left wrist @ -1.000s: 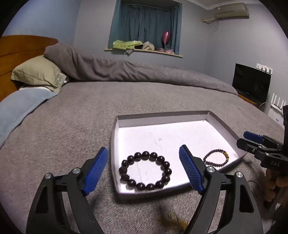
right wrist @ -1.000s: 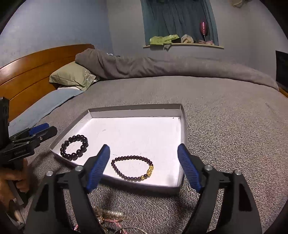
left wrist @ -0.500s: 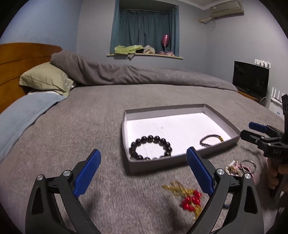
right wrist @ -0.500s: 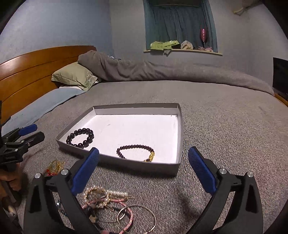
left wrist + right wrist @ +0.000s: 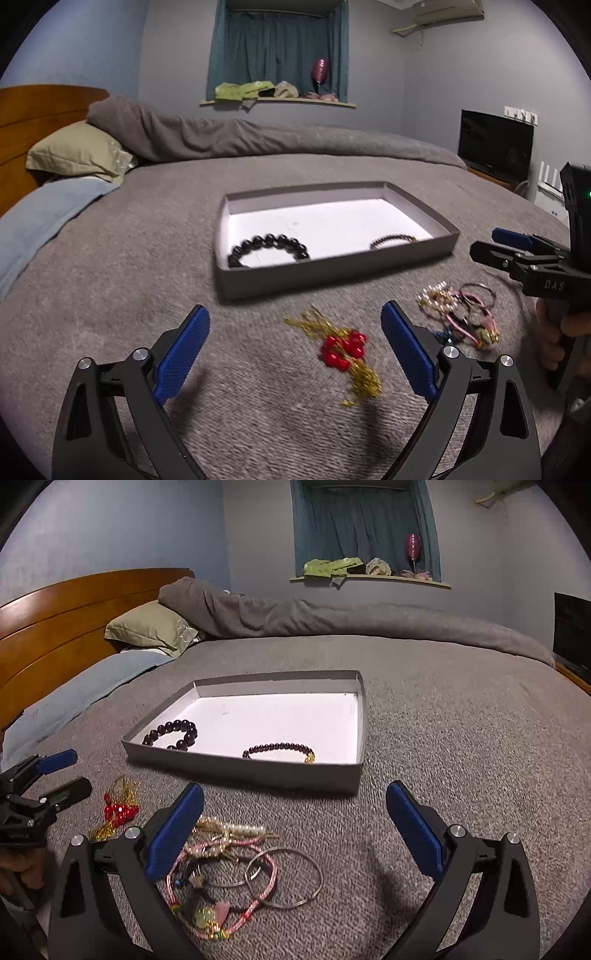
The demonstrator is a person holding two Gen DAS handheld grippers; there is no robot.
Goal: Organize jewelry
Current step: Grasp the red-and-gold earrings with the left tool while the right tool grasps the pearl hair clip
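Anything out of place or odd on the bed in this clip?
Only unsorted jewelry: a tangled heap of bangles and cords and a red-bead gold piece lie on the blanket in front of the tray, which already holds two bracelets. Nothing looks damaged.

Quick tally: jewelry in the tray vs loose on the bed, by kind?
Beaded bracelets in tray: 2 (large-bead, small-bead with gold)
Red-and-gold piece on bed: 1
Tangled pile on bed: 1, pieces uncountable
Total: 4 groups

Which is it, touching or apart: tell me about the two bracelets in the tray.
Apart. The right wrist view shows white tray floor between the big-bead bracelet and the thin bracelet.
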